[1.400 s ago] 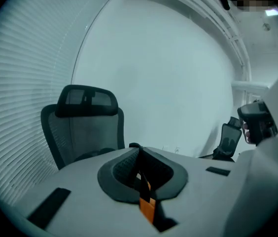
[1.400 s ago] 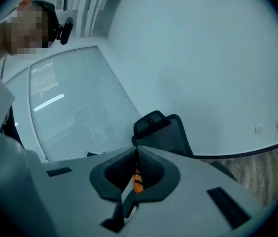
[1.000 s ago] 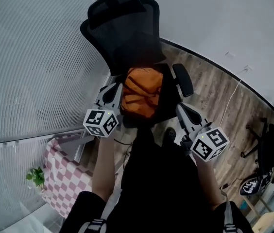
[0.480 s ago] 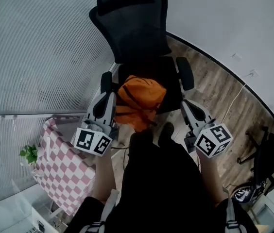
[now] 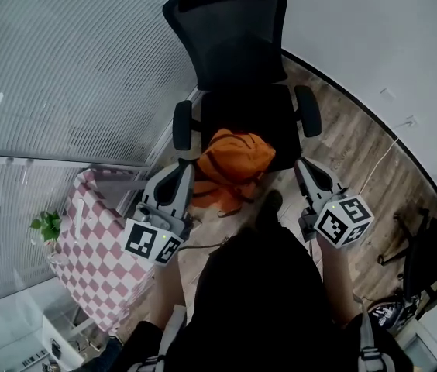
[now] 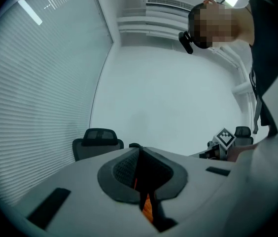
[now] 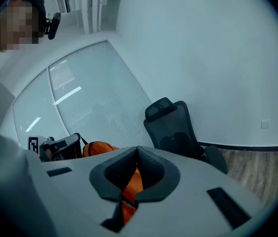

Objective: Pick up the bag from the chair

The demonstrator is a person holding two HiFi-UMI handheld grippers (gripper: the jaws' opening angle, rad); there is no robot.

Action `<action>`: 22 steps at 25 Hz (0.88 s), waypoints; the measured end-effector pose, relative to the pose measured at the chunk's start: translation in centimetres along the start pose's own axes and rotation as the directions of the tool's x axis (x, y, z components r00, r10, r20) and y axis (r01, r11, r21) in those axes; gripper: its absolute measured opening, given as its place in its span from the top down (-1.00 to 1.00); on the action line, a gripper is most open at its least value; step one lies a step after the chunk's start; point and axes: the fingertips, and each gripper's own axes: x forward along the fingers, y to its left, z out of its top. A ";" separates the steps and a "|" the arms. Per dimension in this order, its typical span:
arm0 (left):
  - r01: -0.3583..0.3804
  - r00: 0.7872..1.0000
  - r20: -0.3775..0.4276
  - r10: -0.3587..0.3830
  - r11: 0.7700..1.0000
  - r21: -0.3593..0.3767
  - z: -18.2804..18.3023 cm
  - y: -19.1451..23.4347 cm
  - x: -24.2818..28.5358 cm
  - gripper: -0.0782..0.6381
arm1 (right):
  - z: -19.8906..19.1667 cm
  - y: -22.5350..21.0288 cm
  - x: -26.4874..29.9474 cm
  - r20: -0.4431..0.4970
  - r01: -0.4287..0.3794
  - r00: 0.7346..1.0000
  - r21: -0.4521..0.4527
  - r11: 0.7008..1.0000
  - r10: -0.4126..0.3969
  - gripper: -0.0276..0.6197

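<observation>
My left gripper [image 5: 184, 169] is clamped tight on the bag [image 5: 232, 161]. In the left gripper view the jaws meet with only a thin sliver of orange cloth pinched in the seam. My right gripper [image 5: 304, 166] is closed on the bag as well, and its own view shows a wider fold of orange fabric squeezed between the pads.

In the head view the bag sits between the two grippers, straight out at 12 o'clock from me, over the front edge of the chair [image 5: 238, 49] seat. I cannot tell whether it touches the seat. Its long axis runs roughly from 1 o'clock to 7 o'clock. The rounded, fuller end lies toward the seat and the right armrest, and the slacker end, with loose straps dangling, points back toward my left gripper.

The chair itself stands upright at 12 o'clock, with its backrest away from me. A pink-and-white checked cloth [image 5: 87, 246] lies at 8 o'clock, with a small green plant [image 5: 46, 225] just beside it at 9 o'clock. The wooden floor [image 5: 358, 149] shows at 2 o'clock.
</observation>
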 end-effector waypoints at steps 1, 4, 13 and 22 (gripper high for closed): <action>0.004 1.000 -0.009 -0.004 1.000 0.006 -0.2 -0.2 -0.8 0.69 | -0.3 0.6 -0.3 0.002 0.001 1.000 -0.005 1.000 -0.001 0.86; 0.024 1.000 -0.004 -0.024 1.000 0.007 -0.6 -0.6 -3.2 0.69 | -1.3 2.4 -1.0 0.033 0.005 0.999 -0.032 0.999 -0.004 0.86; 0.119 0.993 -0.014 -0.118 0.993 0.019 -2.7 -4.0 -10.5 0.69 | -5.6 8.7 -5.5 0.022 0.049 0.999 -0.096 0.994 -0.047 0.86; 0.172 0.985 0.030 -0.173 0.985 0.014 -3.9 -7.0 -18.4 0.69 | -10.0 14.6 -10.8 0.019 0.065 0.998 -0.173 0.983 -0.063 0.86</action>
